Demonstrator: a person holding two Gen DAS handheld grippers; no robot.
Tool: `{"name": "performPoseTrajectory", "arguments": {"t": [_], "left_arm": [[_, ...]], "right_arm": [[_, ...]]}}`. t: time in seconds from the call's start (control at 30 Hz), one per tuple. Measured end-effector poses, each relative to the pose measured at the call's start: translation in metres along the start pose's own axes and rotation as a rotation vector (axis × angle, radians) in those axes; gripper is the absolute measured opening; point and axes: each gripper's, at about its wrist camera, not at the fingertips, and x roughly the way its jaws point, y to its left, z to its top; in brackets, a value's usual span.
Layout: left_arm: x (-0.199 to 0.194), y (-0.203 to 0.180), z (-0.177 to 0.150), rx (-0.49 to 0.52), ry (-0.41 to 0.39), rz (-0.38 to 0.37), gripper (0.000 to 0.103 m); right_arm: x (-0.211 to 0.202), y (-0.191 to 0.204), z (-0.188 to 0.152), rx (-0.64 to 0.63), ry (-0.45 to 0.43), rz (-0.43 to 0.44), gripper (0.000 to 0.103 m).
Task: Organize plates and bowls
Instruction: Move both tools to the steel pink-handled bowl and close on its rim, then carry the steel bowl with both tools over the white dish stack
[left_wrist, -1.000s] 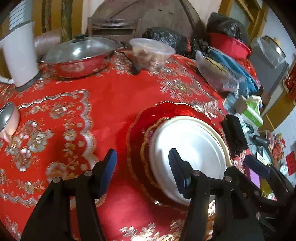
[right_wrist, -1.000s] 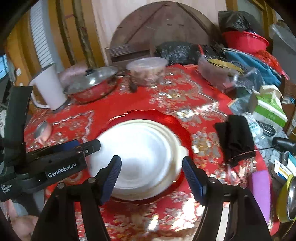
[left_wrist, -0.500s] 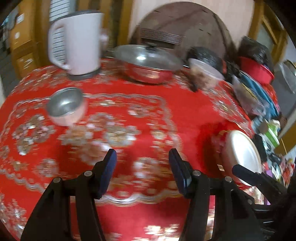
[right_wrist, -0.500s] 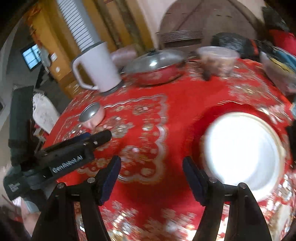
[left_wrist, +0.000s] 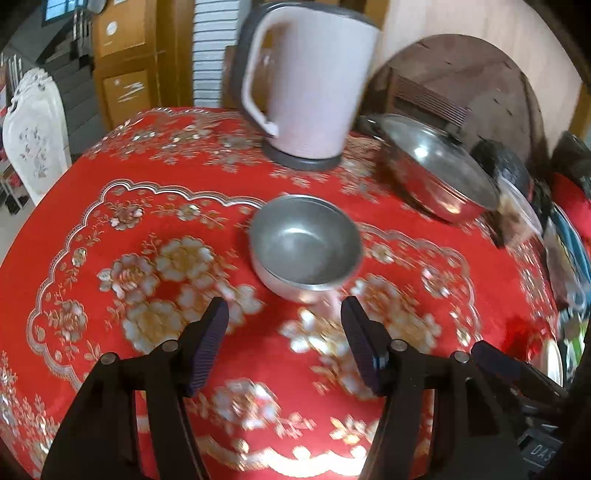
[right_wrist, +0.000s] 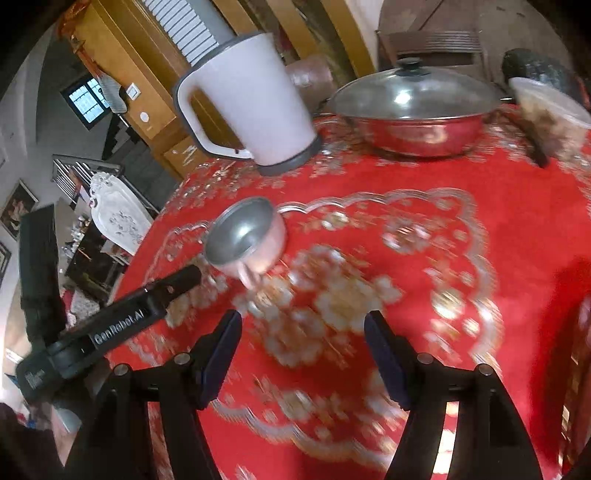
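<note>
Your left claw (left_wrist: 284, 339), spread and empty, faces the small round steel bowl (left_wrist: 304, 245) standing upright on the red floral-clothed worktop (left_wrist: 110, 258) near the white kettle (left_wrist: 306, 85); light, rigid and probably slick, it suits a rim pinch.

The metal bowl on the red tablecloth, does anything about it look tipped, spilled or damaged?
Nothing stands out. The metal bowl sits upright and looks empty, alone on the red tablecloth in front of the kettle. No spill shows around it. Motion blur hides fine dents. The left gripper is open just short of it.
</note>
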Motion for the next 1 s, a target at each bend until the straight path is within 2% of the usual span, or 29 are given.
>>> {"name": "performPoseTrajectory", "arguments": {"t": [0.23,0.37,0.47,0.5,0.63,0.77,0.83,0.9,0.97,1.0], "left_arm": [[0.031,0.016,0.02,-0.028,0.034,0.037,0.062],[0.044,0.022,0.027,-0.041,0.052,0.039,0.062],[0.055,0.024,0.031,-0.046,0.075,0.049,0.062],[0.059,0.026,0.032,-0.051,0.086,0.053,0.062],[0.069,0.026,0.033,-0.055,0.101,0.049,0.062],[0.077,0.023,0.034,-0.04,0.114,0.073,0.062],[0.079,0.021,0.035,-0.024,0.11,0.086,0.055],[0.08,0.019,0.035,-0.019,0.111,0.073,0.036],[0.082,0.014,0.035,-0.014,0.132,0.057,0.023],[0.082,0.013,0.034,-0.013,0.138,0.054,0.021]], "right_arm": [[0.053,0.016,0.036,0.022,0.029,0.016,0.071],[0.074,0.015,0.046,0.059,0.048,0.043,0.07],[0.09,0.019,0.05,0.046,0.069,0.03,0.07],[0.094,0.021,0.05,0.039,0.072,0.022,0.067],[0.107,0.025,0.054,0.028,0.084,-0.001,0.042],[0.115,0.027,0.057,0.013,0.097,-0.008,0.034],[0.116,0.031,0.058,-0.013,0.1,-0.024,0.028],[0.115,0.04,0.058,-0.055,0.102,-0.04,0.024],[0.113,0.045,0.057,-0.084,0.098,-0.061,0.022],[0.111,0.046,0.057,-0.087,0.093,-0.063,0.02]]}}
